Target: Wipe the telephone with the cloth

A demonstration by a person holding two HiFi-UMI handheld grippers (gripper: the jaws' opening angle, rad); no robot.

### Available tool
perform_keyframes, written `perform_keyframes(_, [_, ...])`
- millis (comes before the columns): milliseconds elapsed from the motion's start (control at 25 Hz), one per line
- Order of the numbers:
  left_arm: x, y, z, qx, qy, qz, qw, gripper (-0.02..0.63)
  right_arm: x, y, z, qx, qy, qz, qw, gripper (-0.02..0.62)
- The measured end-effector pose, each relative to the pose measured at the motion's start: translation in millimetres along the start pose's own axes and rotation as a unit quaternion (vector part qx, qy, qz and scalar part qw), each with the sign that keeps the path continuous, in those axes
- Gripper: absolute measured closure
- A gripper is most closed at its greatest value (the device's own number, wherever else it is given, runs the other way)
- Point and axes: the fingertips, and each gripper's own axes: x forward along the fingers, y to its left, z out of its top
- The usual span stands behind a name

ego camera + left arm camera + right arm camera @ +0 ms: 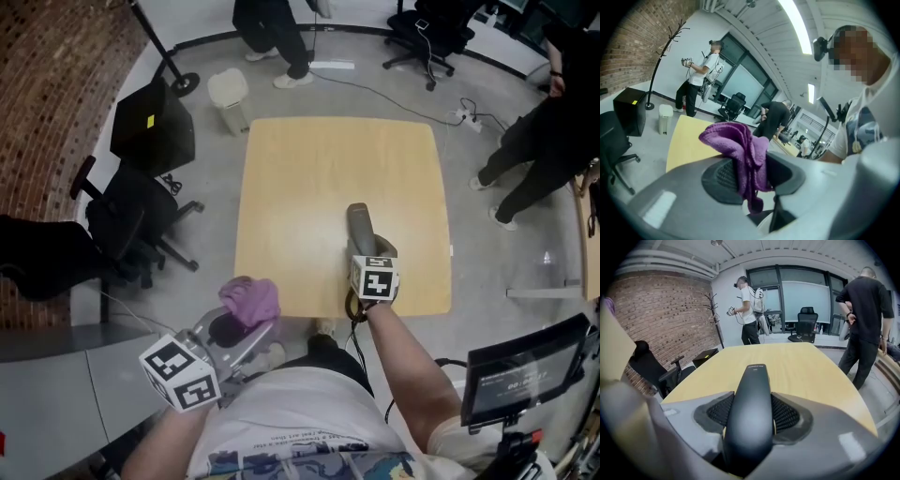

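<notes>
**Phone in one gripper, cloth in the other**

Head view: a pale wooden table [328,187] stands on a grey floor [206,178], with office chairs [141,220] and people [534,150] around it. At the table's near edge the right gripper [371,251] holds a dark telephone [359,223], whose tip points away across the top. The left gripper [246,323] is off the near-left corner, apart from the phone, with a purple cloth [251,298] bunched at its tip.

Left gripper view: the jaws are clamped on the cloth, which flops over above the pads.

Right gripper view: the jaws press on both sides of the telephone, with the tabletop stretching beyond it.
</notes>
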Motion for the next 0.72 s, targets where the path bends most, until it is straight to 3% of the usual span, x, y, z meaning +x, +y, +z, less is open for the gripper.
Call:
perform_keyframes(480, [3.4, -4.2, 6.4, -0.001, 0.003, -0.007, 1.0000, 0.457, 3.2, -0.4, 0.3, 0.000, -0.006, 0.005, 1.000, 0.334])
perform_keyframes(720, [-2.7, -4.2, 6.5, 0.005, 0.002, -0.007, 1.0000, 0.457, -5.3, 1.8, 1.3, -0.009, -0.012, 0.014, 1.000, 0.282])
